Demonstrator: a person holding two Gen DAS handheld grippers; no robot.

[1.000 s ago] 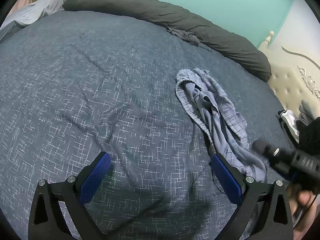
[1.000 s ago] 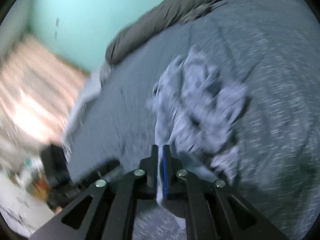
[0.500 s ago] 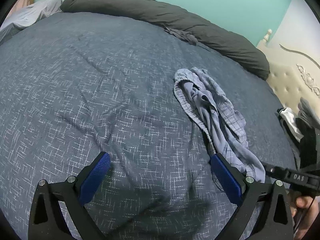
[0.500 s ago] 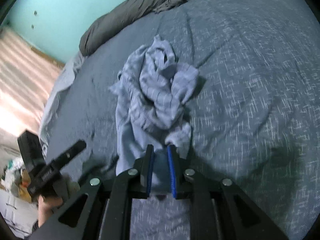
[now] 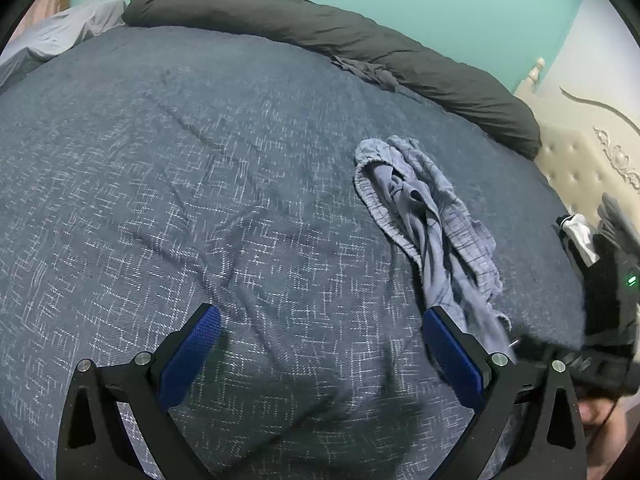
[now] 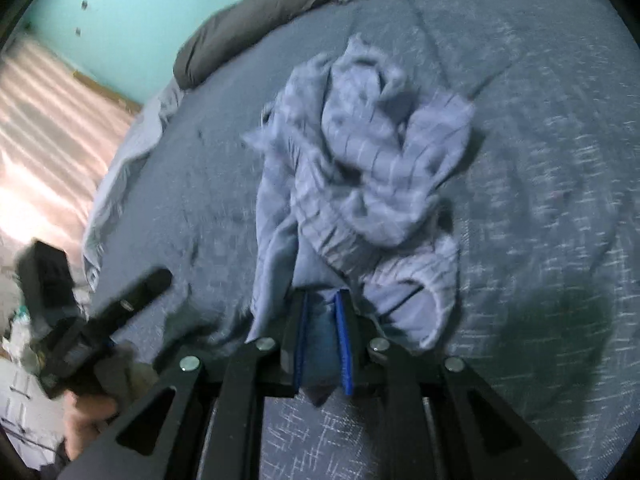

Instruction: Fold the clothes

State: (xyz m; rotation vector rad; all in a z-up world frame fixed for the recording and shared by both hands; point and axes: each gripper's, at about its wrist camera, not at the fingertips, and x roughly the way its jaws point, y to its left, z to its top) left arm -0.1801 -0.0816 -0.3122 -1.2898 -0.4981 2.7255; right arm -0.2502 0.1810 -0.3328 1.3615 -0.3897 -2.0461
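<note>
A crumpled light-blue checked garment (image 5: 432,216) lies on the right half of the dark blue bedspread (image 5: 200,180). My left gripper (image 5: 320,316) hangs open over bare bedspread, its right finger just beside the garment's near end, nothing between its pads. In the right wrist view the same garment (image 6: 372,152) spreads out ahead, and my right gripper (image 6: 322,312) is shut on its near edge, a fold of cloth pinched between the blue pads. The right gripper's black body (image 5: 612,300) shows at the left wrist view's right edge.
A dark grey rolled duvet (image 5: 360,48) lines the bed's far side. A cream headboard (image 5: 580,160) and a pile of dark clothes (image 5: 580,236) sit at the right. A light grey sheet (image 5: 60,32) lies far left. A person's hand (image 6: 92,412) holds the left gripper.
My right gripper has dipped and turned toward the bed, still gripping the garment's edge, and the garment now looms larger. The left gripper has stayed put.
</note>
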